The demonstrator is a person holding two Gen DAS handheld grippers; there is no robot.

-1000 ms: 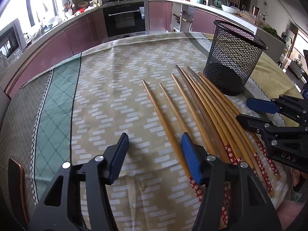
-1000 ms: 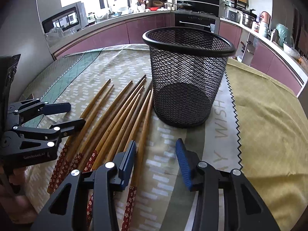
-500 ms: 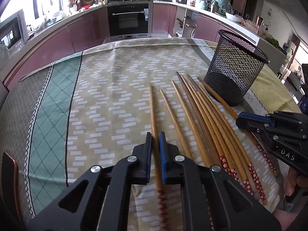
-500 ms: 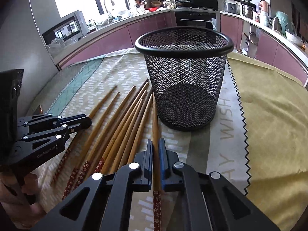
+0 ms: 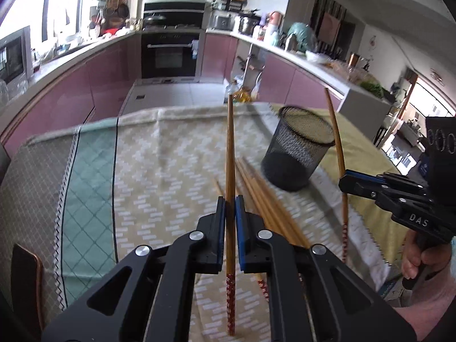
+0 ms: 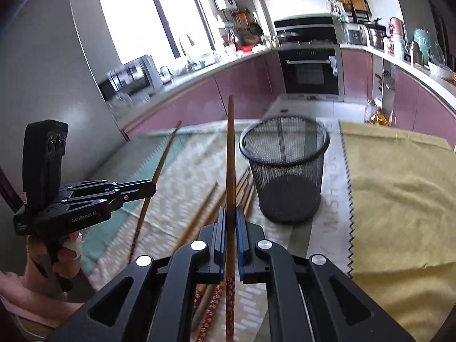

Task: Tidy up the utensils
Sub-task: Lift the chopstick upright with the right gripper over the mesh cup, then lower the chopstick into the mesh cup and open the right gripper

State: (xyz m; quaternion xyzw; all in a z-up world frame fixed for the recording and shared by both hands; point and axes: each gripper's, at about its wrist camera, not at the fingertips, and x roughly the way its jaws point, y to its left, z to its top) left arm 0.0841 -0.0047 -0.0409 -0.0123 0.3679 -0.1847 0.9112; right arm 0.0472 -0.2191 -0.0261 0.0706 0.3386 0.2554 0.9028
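My left gripper is shut on a wooden chopstick with a red flowered end, held up above the table. My right gripper is shut on another such chopstick, also lifted. Each gripper shows in the other view: the right one with its chopstick, the left one with its chopstick. The black mesh holder stands upright and empty on the table, ahead and right of the left gripper; in the right wrist view it stands just right of the held chopstick. Several chopsticks still lie on the cloth.
The table has a patterned beige cloth with a green band on the left and a yellow cloth on the right. A chair back sits at the near left edge. Pink kitchen cabinets and an oven lie beyond.
Both grippers closed on a chopstick each and have lifted them off the table; the cameras now sit higher, with the holder farther below.
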